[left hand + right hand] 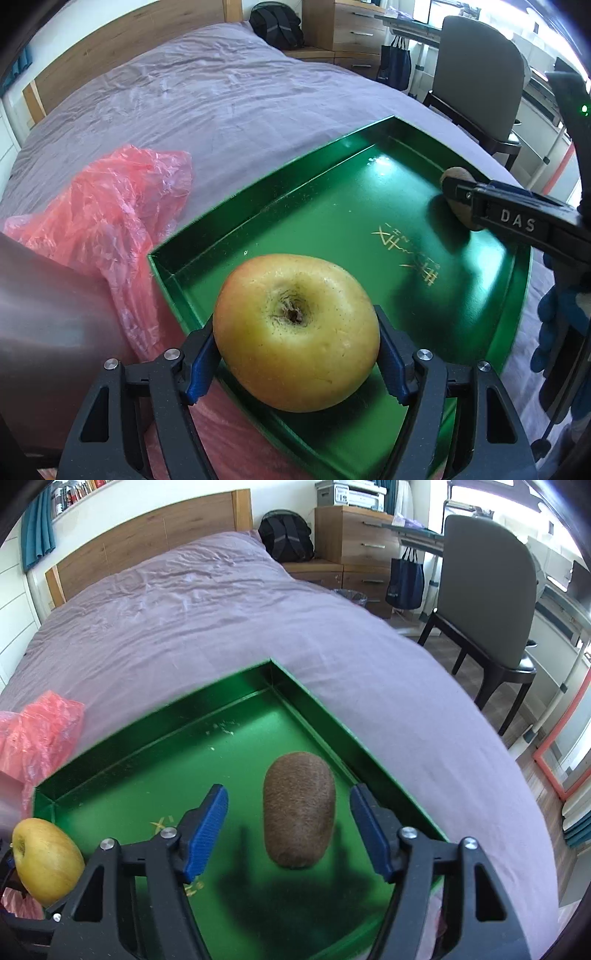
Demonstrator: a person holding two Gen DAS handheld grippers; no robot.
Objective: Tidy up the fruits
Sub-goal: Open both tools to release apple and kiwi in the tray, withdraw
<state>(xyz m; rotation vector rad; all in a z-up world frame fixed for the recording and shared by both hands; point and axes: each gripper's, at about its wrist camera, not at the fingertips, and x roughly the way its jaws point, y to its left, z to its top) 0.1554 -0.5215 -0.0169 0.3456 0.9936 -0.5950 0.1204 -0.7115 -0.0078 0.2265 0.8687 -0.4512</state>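
Far left on the purple bed (221,96), a crumpled pink plastic bag (122,206), touching the near-left wall of the green tray (280,173). Just right of the bag, the left gripper (295,354) clamped on the yellow apple (295,328), blue pads pressed against both its sides, stem pit turned toward the camera. Apple held over the tray's near-left corner; whether lifted or touching the floor, hard to tell. Open green floor right of the apple, marked only with gold lettering (410,254).

Further right, the kiwi (299,812) lying on the tray floor near the right wall, long axis running near to far, straight along the right gripper's (290,834) line. Right gripper spread wide, pads (208,830) standing clear of the kiwi on either side, no contact. Kiwi dead ahead between the jaws, so by far the nearer gripper for that fruit.

Likely step in hand: kiwi either just set down or about to be taken; apple probably headed for the bare floor between. Right wall (354,738) close beside the kiwi, little slack there; plenty of free room toward the far corner and middle. Beyond the tray's right side, bed edge, then chair (491,602) and floor.
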